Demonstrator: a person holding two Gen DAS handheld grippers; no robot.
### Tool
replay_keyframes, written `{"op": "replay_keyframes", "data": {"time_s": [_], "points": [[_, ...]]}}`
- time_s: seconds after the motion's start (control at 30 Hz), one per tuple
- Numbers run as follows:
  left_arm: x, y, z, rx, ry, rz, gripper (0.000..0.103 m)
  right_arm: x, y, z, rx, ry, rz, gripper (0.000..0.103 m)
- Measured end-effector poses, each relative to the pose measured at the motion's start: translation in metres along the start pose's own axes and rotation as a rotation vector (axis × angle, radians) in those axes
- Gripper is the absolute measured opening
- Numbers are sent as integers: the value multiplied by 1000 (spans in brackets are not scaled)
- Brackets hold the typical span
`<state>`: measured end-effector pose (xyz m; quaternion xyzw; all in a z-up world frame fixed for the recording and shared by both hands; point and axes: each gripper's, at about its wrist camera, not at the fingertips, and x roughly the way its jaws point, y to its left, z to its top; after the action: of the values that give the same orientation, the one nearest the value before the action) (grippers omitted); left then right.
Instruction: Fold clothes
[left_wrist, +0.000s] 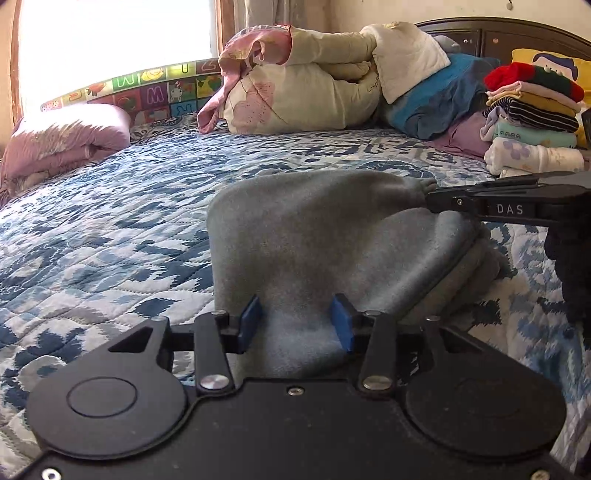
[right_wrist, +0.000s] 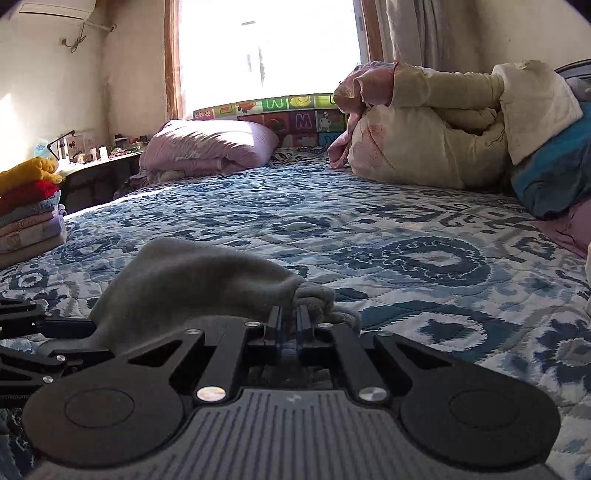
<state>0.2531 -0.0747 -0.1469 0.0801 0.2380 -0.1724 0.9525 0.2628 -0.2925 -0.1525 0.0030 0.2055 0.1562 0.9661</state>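
A grey fleece garment (left_wrist: 314, 236) lies bunched on the blue patterned bedspread (left_wrist: 110, 221). My left gripper (left_wrist: 295, 321) is open, its blue pads on either side of the cloth's near part, which lies between them. My right gripper (left_wrist: 430, 201) comes in from the right and is shut on the garment's far corner, lifting it. In the right wrist view the right gripper (right_wrist: 290, 317) pinches a bunched fold of the grey garment (right_wrist: 192, 284); the left gripper's black linkage (right_wrist: 33, 332) shows at the left edge.
A stack of folded clothes (left_wrist: 532, 118) stands at the right by the headboard. Another folded stack (right_wrist: 29, 206) sits at the bed's left edge. Rolled quilts and pillows (left_wrist: 303, 81) line the far side, with a purple quilt (left_wrist: 62, 144) at the left.
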Motion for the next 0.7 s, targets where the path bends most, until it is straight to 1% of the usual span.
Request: {"op": "replay_keyframes", "data": {"time_s": [0.13, 0.27, 0.3, 0.33, 0.37, 0.4, 0.43, 0.5, 0.53, 0.57, 0.6, 0.67, 0.7], "points": [[10, 8, 21, -1, -33, -21, 42, 0, 2, 1, 32, -12, 5, 6], [20, 17, 42, -2, -66, -41, 42, 1, 6, 2, 28, -11, -11, 9], [27, 17, 46, 4, -42, -54, 46, 2, 6, 3, 24, -10, -11, 9], [49, 12, 43, 26, 58, -78, 55, 1, 5, 3, 24, -10, -8, 9], [64, 7, 36, 56, 102, -74, 57, 0, 4, 2, 28, -11, -2, 9], [76, 4, 31, 75, 131, -72, 62, 0, 2, 1, 33, -11, 4, 9], [78, 7, 30, 59, 124, -78, 62, -1, 0, 0, 32, -13, 11, 9], [75, 14, 32, 37, 143, -95, 62, 2, -2, -2, 23, -13, 21, 9], [71, 15, 32, 32, 137, -102, 62, 2, -1, -2, 18, -14, 19, 9], [63, 19, 32, 12, 122, -118, 62, 3, -1, -2, 13, -14, 17, 9], [54, 26, 33, -30, 108, -130, 62, 3, 0, -2, 8, -14, 15, 9], [33, 57, 33, -212, 71, -135, 65, 3, 3, 0, -3, -13, 6, 9], [22, 72, 33, -303, 53, -136, 69, 1, 4, 1, -4, -18, 0, 10]]}}
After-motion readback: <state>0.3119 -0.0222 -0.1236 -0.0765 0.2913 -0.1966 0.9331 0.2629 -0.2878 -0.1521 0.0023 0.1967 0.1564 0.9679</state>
